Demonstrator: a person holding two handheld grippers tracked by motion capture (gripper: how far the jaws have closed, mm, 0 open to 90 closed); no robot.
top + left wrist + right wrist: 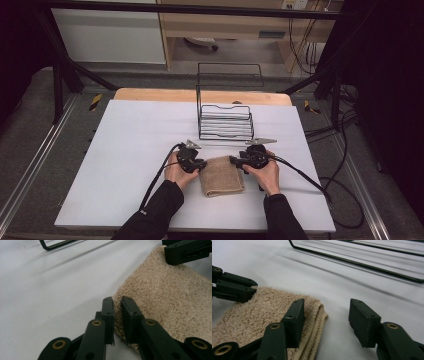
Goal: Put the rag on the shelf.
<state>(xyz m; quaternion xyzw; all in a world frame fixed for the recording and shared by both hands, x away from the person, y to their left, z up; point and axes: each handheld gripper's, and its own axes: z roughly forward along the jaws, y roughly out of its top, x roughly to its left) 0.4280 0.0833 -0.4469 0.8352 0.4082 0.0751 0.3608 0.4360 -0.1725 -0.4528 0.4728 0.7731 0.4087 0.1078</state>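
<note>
Two grippers (pixel 200 164) (pixel 235 161), towel (pixel 221 176) edges

One folded towel (pixel 221 176), one wire rack (pixel 225 122), two tongs, one table (pixel 130 145).

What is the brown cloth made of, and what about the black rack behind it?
The cloth looks like soft terry fabric, probably cotton: the left gripper view shows a fuzzy tan pile of tiny loops, and the right gripper view shows folded layers at its edge. The rack seems to be thin metal wire with a smooth black coating; you can see through its bars.
</note>
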